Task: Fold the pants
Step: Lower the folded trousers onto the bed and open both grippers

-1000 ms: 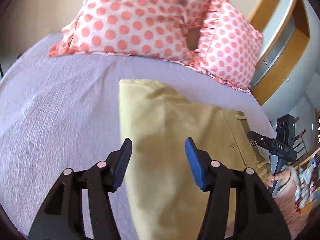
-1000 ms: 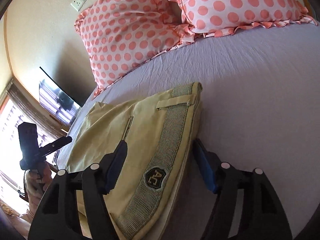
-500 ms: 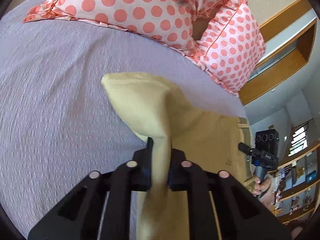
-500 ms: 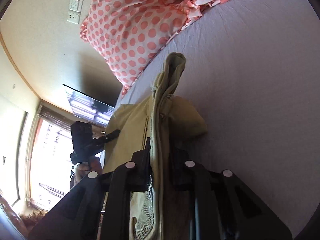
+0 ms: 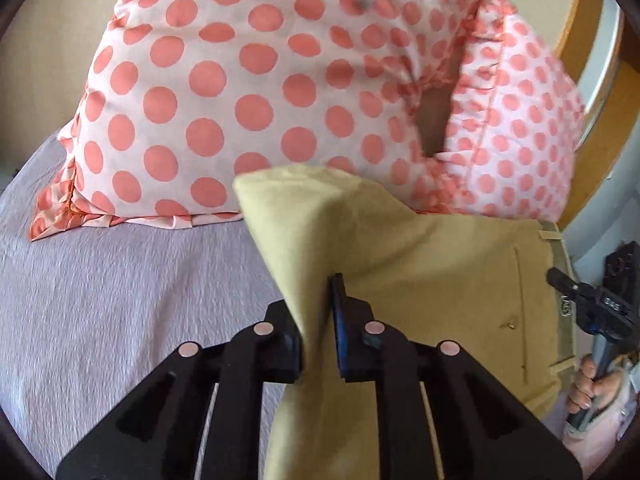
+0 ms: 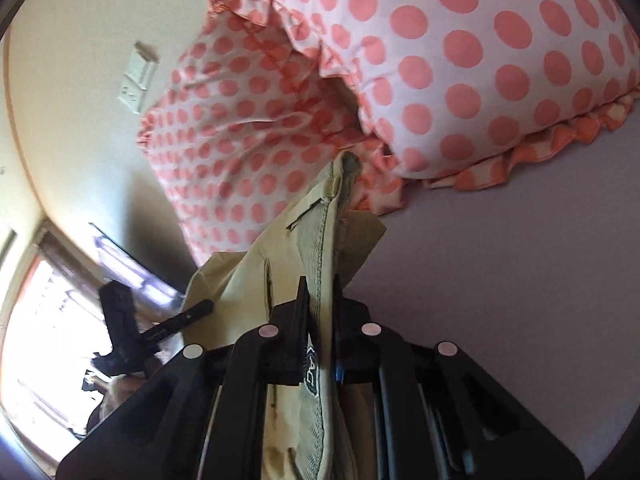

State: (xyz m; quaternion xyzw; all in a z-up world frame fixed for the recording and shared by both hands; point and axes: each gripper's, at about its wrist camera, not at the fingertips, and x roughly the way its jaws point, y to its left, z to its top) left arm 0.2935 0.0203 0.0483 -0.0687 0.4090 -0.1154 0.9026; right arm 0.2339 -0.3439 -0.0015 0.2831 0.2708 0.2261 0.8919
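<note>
The yellow-beige pants (image 5: 420,280) are lifted off the lilac bed sheet (image 5: 120,300). My left gripper (image 5: 318,316) is shut on a folded edge of the pants, whose corner sticks up in front of the pillows. My right gripper (image 6: 320,312) is shut on the striped waistband of the pants (image 6: 320,248), near a dark crest label. The cloth hangs between the two grippers. The right gripper also shows at the right edge of the left wrist view (image 5: 592,304), held by a hand.
Two white pillows with coral dots (image 5: 260,80) (image 6: 480,60) lie close ahead at the head of the bed. A wall switch plate (image 6: 138,76) and a bright window (image 6: 44,340) are at the left. A wooden frame (image 5: 580,32) stands at the right.
Both grippers shut on the pants, then lifted them off the sheet and moved toward the pillows, which now fill the upper view.
</note>
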